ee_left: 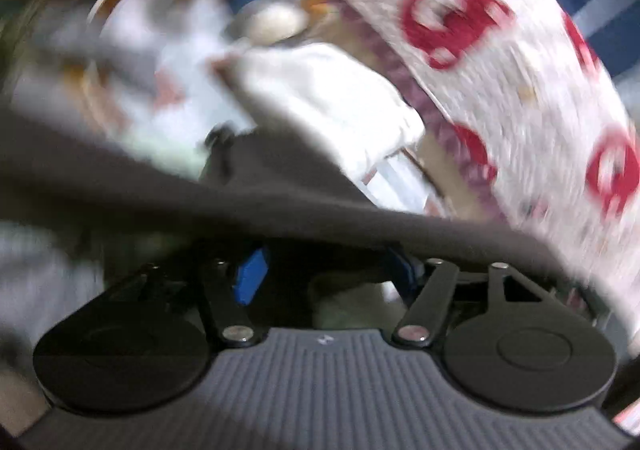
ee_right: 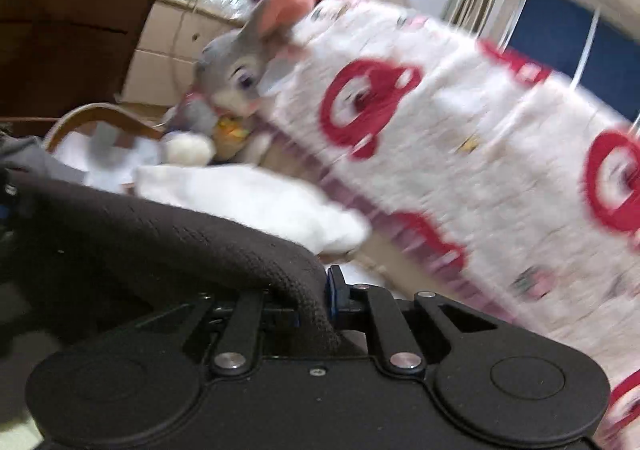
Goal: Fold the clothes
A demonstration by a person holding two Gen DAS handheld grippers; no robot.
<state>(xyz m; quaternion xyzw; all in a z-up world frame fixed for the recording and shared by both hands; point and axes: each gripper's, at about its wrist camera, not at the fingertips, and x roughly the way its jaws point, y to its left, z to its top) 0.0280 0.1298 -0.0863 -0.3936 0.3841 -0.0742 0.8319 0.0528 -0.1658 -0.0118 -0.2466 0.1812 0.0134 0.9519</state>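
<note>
Left wrist view: dark garment (ee_left: 280, 186) drapes across the left gripper (ee_left: 324, 270); jaws stand apart, blue pads not pressing on the cloth.
Right wrist view: right gripper (ee_right: 320, 302) is clamped on the dark knit garment (ee_right: 160, 242).
Garment handling: soft, light, limp; likely sags wherever unsupported.
Where to hold: an edge or corner, well apart from the right's pinch.
Surroundings: red-patterned blanket (ee_right: 460, 154), plush rabbit (ee_right: 236, 74).

Passage ahead is obstructed: dark knit garment (ee_right: 168, 234) drapes across the near field. Patterned blanket (ee_right: 460, 138) walls off the right. Far left, plush rabbit (ee_right: 236, 70), basket (ee_right: 96, 114) and cardboard boxes (ee_right: 168, 50) crowd the route. White folded cloth (ee_right: 256, 202) occupies centre.
</note>
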